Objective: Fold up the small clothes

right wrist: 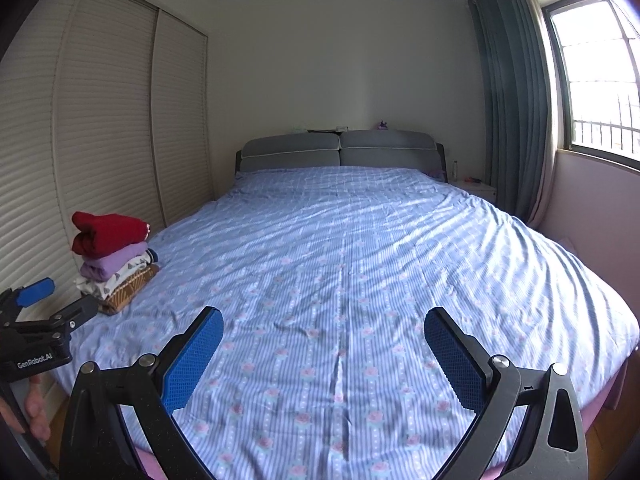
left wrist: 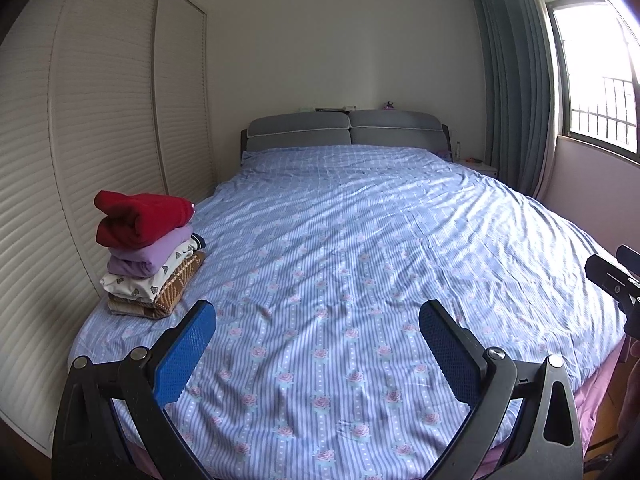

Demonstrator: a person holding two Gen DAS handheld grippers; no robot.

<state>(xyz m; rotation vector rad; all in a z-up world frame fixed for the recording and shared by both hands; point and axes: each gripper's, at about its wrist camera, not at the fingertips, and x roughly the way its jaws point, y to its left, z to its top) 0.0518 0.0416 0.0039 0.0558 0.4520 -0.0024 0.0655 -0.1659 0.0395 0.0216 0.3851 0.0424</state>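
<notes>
A stack of folded small clothes point(left wrist: 148, 252) sits at the bed's near left corner: a red garment point(left wrist: 140, 218) on top, a purple one point(left wrist: 148, 254), a white printed one point(left wrist: 138, 282) and a brown patterned one point(left wrist: 168, 298) at the bottom. The stack also shows in the right wrist view point(right wrist: 112, 260). My left gripper point(left wrist: 318, 318) is open and empty above the near bed edge, right of the stack. My right gripper point(right wrist: 324, 326) is open and empty over the bed's near middle. The left gripper shows at the left edge of the right wrist view point(right wrist: 52, 304).
The bed point(left wrist: 360, 240) has a blue striped floral sheet and a grey headboard point(left wrist: 344, 130). A louvred wardrobe point(left wrist: 80, 120) runs along the left side. A curtain point(left wrist: 512, 92), a window point(left wrist: 600, 80) and a small nightstand point(left wrist: 478, 166) stand at the right.
</notes>
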